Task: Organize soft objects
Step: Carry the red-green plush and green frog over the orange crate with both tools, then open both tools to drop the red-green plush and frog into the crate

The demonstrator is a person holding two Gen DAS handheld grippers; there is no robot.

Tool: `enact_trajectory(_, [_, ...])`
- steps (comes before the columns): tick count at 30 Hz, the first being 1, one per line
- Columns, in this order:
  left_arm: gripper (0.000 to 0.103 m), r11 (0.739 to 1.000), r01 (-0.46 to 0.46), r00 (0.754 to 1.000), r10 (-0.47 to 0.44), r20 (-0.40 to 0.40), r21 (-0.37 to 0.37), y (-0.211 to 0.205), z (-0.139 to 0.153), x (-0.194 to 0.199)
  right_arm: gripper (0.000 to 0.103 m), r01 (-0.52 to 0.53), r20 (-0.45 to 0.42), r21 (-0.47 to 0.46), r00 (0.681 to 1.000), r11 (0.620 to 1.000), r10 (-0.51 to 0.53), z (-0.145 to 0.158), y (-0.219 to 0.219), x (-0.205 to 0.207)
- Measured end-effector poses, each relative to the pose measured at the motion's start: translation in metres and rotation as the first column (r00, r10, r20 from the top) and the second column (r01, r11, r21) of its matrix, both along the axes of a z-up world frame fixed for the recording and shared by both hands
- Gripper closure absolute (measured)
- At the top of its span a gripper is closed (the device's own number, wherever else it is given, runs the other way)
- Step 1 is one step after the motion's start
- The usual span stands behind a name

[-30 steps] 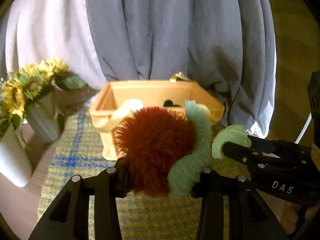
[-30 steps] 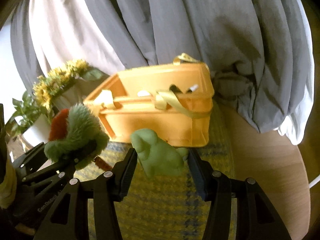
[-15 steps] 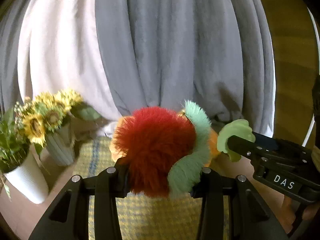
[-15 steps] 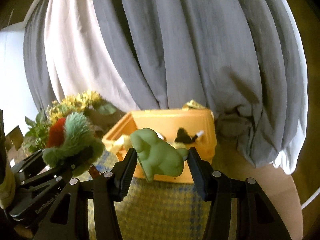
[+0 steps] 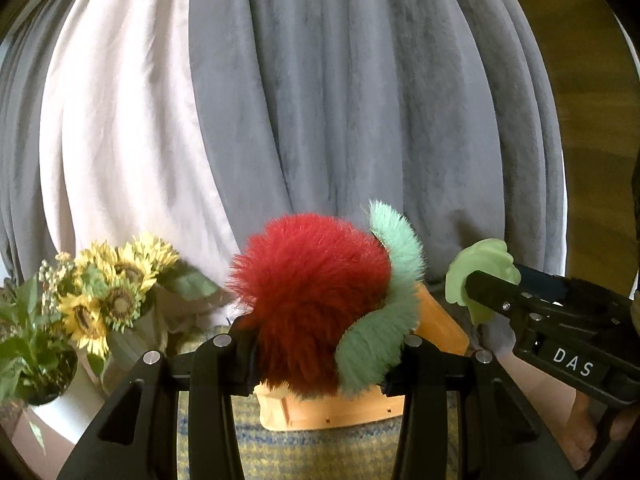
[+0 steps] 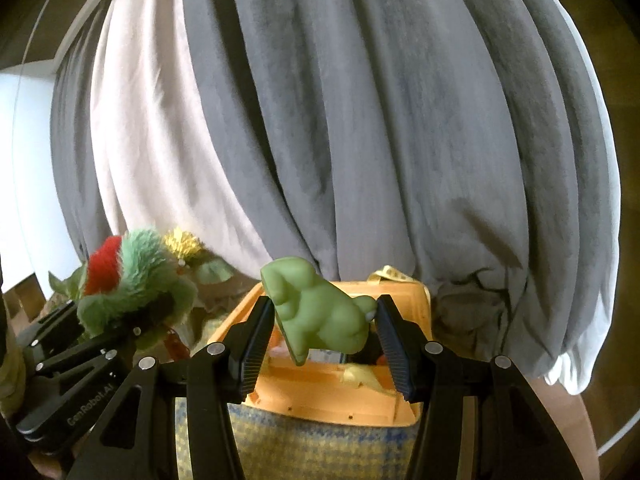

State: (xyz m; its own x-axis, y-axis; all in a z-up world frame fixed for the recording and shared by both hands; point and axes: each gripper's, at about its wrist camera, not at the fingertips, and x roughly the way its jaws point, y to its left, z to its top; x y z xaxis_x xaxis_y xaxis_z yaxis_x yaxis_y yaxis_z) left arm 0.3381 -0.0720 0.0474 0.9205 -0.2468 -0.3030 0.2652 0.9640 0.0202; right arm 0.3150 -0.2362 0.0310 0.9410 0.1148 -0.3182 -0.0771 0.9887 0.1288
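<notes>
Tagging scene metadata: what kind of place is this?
Probably a home living space, staged on a table. Cues: floor-length grey and white curtains, sunflowers in a white vase, and an orange storage basket on a woven yellow mat.

My left gripper [image 5: 320, 356] is held level, its jaws clamped on the furry red-and-green toy [image 5: 320, 304]. My right gripper [image 6: 324, 336] sits just to its right at similar height, fingers [image 6: 256, 336] pinching the green squishy toy [image 6: 320, 316]
</notes>
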Motion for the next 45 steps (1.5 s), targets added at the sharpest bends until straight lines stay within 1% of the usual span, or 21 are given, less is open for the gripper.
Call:
enact_trajectory(5, [0.061,1.000,0.018,1.000,-0.018,-0.005,0.004,-0.002,0.004,0.018,0.050,0.009,-0.009,0.002,1.000,1.000,-0.009,0.003,-0.002,0.020])
enact_trajectory(11, [0.061,0.999,0.040,0.999,-0.040,-0.022,0.014,-0.007,0.005,0.050,0.050,0.012,-0.032,-0.009,0.999,1.000,-0.012,0.004,-0.004,0.049])
enact_trajectory(18, [0.061,0.997,0.068,0.995,-0.064,-0.074,0.044,-0.013,-0.004,0.096,0.050,0.021,-0.083,-0.045,0.996,0.999,-0.025,0.002,-0.005,0.088])
enact_trajectory(24, [0.061,0.993,0.099,0.985,-0.089,-0.149,0.064,-0.020,-0.016,0.134,0.050,0.009,-0.164,-0.055,0.986,0.998,-0.018,-0.008,-0.007,0.122])
enact_trajectory(30, [0.061,0.991,0.117,0.967,-0.099,-0.235,0.064,-0.025,-0.035,0.168,0.050,-0.006,-0.274,-0.081,0.962,0.997,-0.016,-0.025,-0.007,0.160])
enact_trajectory(33, [0.061,0.990,0.120,0.953,-0.094,-0.288,0.074,-0.028,-0.046,0.185,0.050,-0.011,-0.336,-0.084,0.942,0.996,-0.018,-0.037,-0.008,0.178])
enact_trajectory(36, [0.060,0.987,0.139,0.930,-0.100,-0.354,0.086,-0.035,-0.059,0.199,0.050,-0.019,-0.392,-0.077,0.920,0.997,-0.013,-0.048,-0.011,0.193])
enact_trajectory(37, [0.060,0.985,0.146,0.918,-0.100,-0.383,0.093,-0.037,-0.065,0.204,0.050,-0.023,-0.411,-0.077,0.911,0.997,-0.011,-0.051,-0.011,0.198])
enact_trajectory(41, [0.059,0.978,0.172,0.887,-0.100,-0.452,0.121,-0.044,-0.082,0.212,0.049,-0.052,-0.469,-0.089,0.883,0.995,0.004,-0.065,-0.006,0.210])
enact_trajectory(43, [0.056,0.975,0.178,0.869,-0.094,-0.486,0.130,-0.042,-0.095,0.217,0.049,-0.062,-0.495,-0.089,0.869,0.994,0.010,-0.072,-0.005,0.215])
enact_trajectory(44, [0.056,0.975,0.177,0.865,-0.091,-0.494,0.130,-0.042,-0.098,0.218,0.049,-0.066,-0.509,-0.086,0.861,0.994,0.013,-0.075,-0.005,0.216])
enact_trajectory(45, [0.053,0.975,0.180,0.859,-0.091,-0.504,0.130,-0.042,-0.100,0.218,0.049,-0.066,-0.524,-0.083,0.851,0.994,0.013,-0.078,-0.005,0.218])
